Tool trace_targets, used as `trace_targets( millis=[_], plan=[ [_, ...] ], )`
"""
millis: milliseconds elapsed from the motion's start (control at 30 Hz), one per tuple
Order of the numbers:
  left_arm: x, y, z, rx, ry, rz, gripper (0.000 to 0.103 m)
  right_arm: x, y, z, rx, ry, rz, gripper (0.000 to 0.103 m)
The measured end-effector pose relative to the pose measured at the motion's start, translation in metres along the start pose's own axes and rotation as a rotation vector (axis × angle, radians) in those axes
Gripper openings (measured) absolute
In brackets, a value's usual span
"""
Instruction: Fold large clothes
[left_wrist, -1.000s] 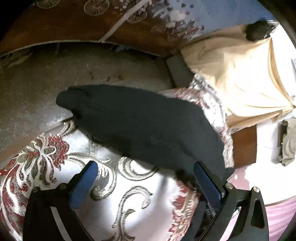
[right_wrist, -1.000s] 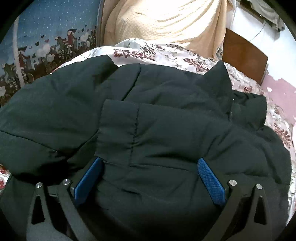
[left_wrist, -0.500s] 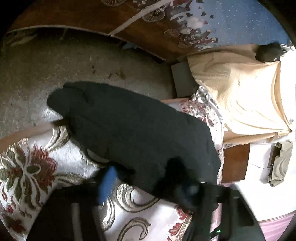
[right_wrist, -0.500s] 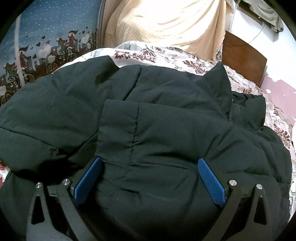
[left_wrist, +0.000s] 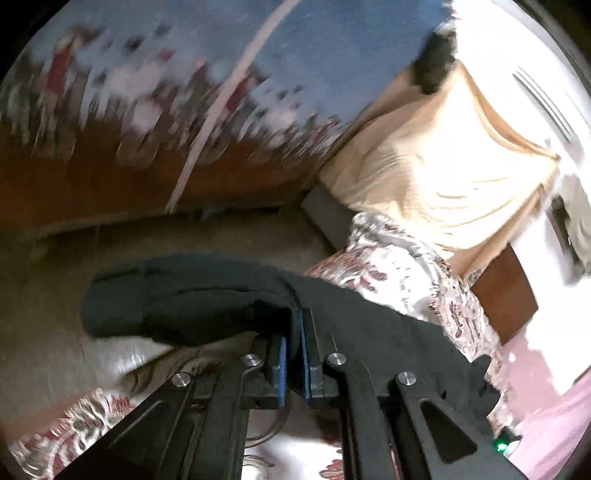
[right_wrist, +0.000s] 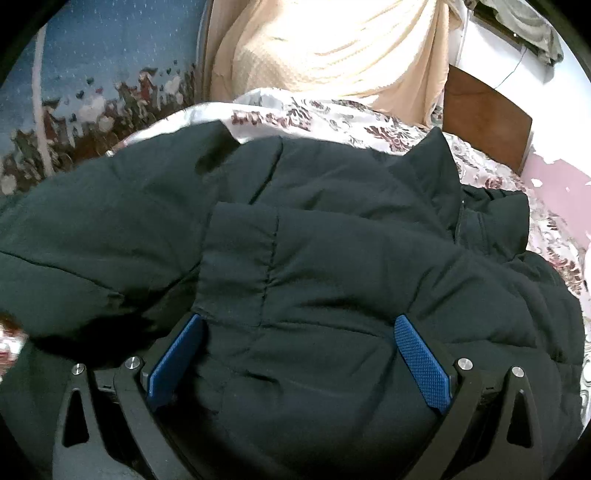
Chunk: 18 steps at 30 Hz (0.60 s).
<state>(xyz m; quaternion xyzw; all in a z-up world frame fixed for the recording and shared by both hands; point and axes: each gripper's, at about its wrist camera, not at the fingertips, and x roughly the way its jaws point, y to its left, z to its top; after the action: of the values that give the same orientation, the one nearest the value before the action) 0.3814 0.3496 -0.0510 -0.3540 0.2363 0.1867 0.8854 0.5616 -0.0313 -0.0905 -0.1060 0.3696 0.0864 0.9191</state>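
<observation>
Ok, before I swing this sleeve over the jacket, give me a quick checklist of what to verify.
1. Left claw shut on the jacket sleeve: ok.
2. How much fabric is pinched: cannot tell, picture blurred.
3. Right claw open, blue pads apart over the jacket: ok.
4. Right claw pressing the jacket down to anchor it: cannot tell.
5. Jacket body spread on the floral bedspread: ok.
6. Collar lying flat: not ok, it stands bunched.
</observation>
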Motion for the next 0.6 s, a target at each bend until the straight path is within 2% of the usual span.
trace_targets(
  millis=[100, 300, 467, 600],
  plan=[
    [-0.019, -0.035, 0.008, 0.103, -0.057, -0.017, 0.006, -0.025, -0.013, -0.001, 0.016, -0.016, 0.06, 0.102],
    [-0.046, -0.124, 0.003, 0.316, -0.11, -0.072, 0.006, -0.074, -0.058, -0.013, 0.024, -0.011, 0.064, 0.102],
    [-0.062, -0.215, -0.029, 0.514, -0.115, -0.149, 0.006, -0.111, -0.118, -0.034, 0.089, -0.038, 0.05, 0.102],
    [-0.058, -0.28, -0.077, 0.657, -0.054, -0.212, 0.006, -0.128, -0.177, -0.059, 0.199, -0.068, -0.016, 0.102]
  ],
)
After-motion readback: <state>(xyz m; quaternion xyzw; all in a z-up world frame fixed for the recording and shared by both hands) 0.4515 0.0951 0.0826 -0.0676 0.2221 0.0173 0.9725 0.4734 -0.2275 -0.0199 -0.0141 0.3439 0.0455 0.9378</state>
